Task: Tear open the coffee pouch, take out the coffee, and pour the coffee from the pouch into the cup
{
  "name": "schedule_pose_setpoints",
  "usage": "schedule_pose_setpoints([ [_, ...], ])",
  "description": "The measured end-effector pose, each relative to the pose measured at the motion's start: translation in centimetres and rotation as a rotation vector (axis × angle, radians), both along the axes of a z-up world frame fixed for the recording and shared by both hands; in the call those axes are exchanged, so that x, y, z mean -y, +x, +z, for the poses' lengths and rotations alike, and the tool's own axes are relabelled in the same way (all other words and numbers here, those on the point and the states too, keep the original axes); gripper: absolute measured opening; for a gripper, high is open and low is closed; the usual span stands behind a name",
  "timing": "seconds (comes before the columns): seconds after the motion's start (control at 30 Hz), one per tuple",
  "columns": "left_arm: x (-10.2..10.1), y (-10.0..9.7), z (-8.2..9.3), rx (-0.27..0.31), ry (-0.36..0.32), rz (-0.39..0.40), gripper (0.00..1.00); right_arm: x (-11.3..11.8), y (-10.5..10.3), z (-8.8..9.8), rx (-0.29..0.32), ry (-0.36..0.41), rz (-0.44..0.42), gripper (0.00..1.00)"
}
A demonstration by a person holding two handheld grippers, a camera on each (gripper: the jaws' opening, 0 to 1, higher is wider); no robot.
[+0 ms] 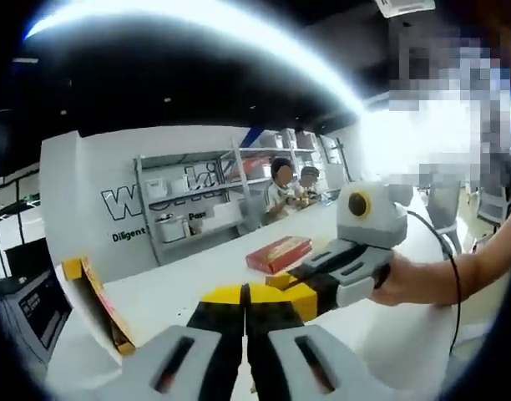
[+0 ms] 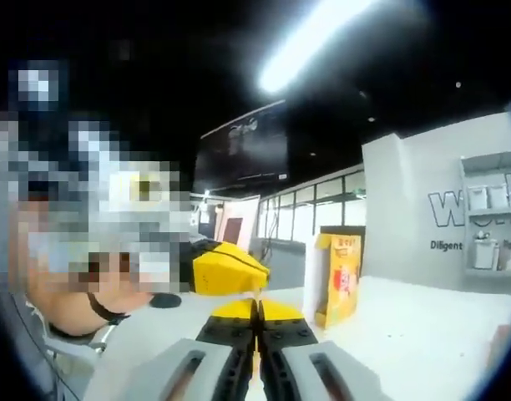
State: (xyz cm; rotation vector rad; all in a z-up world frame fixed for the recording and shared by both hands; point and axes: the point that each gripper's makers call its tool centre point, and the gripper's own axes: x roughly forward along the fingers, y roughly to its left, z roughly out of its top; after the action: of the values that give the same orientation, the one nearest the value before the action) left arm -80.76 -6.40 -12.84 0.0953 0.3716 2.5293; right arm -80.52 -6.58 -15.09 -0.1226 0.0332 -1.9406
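My left gripper (image 1: pixel 245 292) rises from the bottom of the left gripper view with its yellow-tipped jaws pressed together. My right gripper (image 1: pixel 282 282) comes in from the right, held by a hand (image 1: pixel 406 282), and its tips nearly touch the left one's. In the right gripper view my right gripper (image 2: pixel 256 307) is shut too, with the left gripper (image 2: pixel 254 274) just beyond its tips. Both hover above the white table (image 1: pixel 197 280). Whether something thin is pinched between either pair of jaws I cannot tell. A flat red box (image 1: pixel 278 253) lies on the table behind the grippers.
A yellow-orange carton (image 2: pixel 341 280) stands upright at the table's end; it also shows as the carton (image 1: pixel 93 288) at the left. Metal shelves (image 1: pixel 197 200) line the back wall, and two people (image 1: pixel 289 188) sit beyond the table. A person's arm (image 2: pixel 68 305) is at the left.
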Motion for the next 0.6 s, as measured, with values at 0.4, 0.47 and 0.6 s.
schedule_pose_setpoints([
  [0.4, 8.0, -1.4, 1.6, 0.019, 0.140, 0.119, 0.01, -0.7, -0.6, -0.2, 0.023, 0.002, -0.025, 0.00],
  [0.47, 10.8, -1.5, 1.2, 0.034, 0.143, 0.155, 0.01, -0.7, -0.5, -0.2, 0.021, 0.005, -0.023, 0.00],
  [0.6, 17.4, -1.6, 0.7, 0.083, 0.237, 0.236, 0.01, -0.6, -0.5, -0.3, 0.025, 0.009, -0.015, 0.00],
])
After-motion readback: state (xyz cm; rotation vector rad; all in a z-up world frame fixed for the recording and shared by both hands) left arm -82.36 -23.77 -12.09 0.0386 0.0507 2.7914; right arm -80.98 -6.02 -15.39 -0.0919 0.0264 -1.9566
